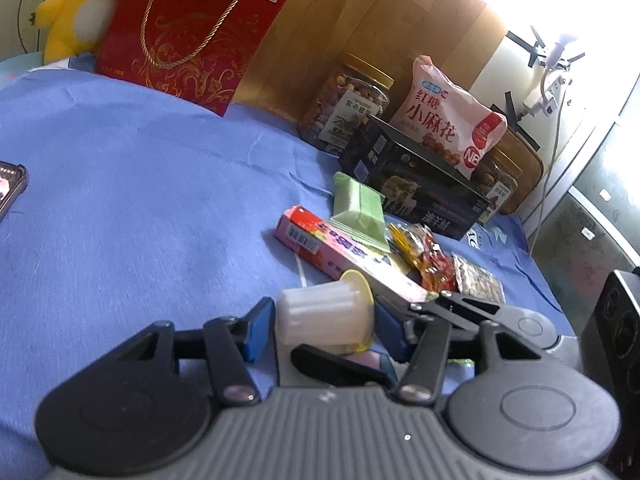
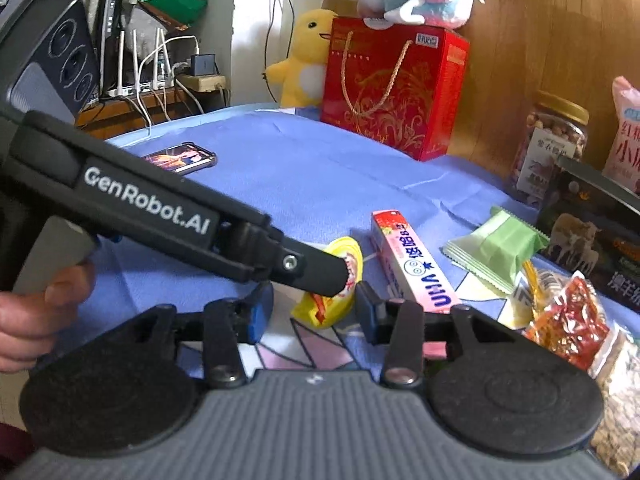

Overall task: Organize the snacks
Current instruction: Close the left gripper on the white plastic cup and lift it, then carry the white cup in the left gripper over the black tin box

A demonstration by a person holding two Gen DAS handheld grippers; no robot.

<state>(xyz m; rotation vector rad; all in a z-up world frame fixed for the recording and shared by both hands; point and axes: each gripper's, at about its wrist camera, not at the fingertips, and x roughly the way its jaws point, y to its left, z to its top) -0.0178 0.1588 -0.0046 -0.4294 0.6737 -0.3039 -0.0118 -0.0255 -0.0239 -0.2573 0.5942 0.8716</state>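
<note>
Closing in on the small jelly cup [image 1: 326,314] is the step I am at, with both tools meeting on it near the front of the blue-covered bench [image 1: 132,184]. My left hand-held gripper [image 1: 320,324] has the cup lying on its side between its blue pads; the right-side pad looks to touch the yellow lid, while the left-side pad stands just beside the ribbed white wall, so I judge the hold not yet firm. My right hand-held gripper [image 2: 308,308] stands released, its pads either side of the cup's yellow foil [image 2: 326,300] and apart from it.

Next, I think, one tool must take the cup alone: squeeze gently, since the thin plastic will likely give, and let the other back away before lifting. The pink box [image 1: 340,256] lies just behind the cup, so a clean lift straight up seems wise.

From the left wrist I see the cup's ribbed body and rim, and the row of snacks beyond: green wafer pack [image 1: 358,210], dark carton [image 1: 416,176], nut jar [image 1: 348,104], pink bag [image 1: 444,120]. That view hides the printed lid. From the right wrist I see that lid's red and yellow print, the left tool's black finger crossing over it, my hand [image 2: 28,320] on the grip, and a phone [image 2: 180,158] farther back.
</note>
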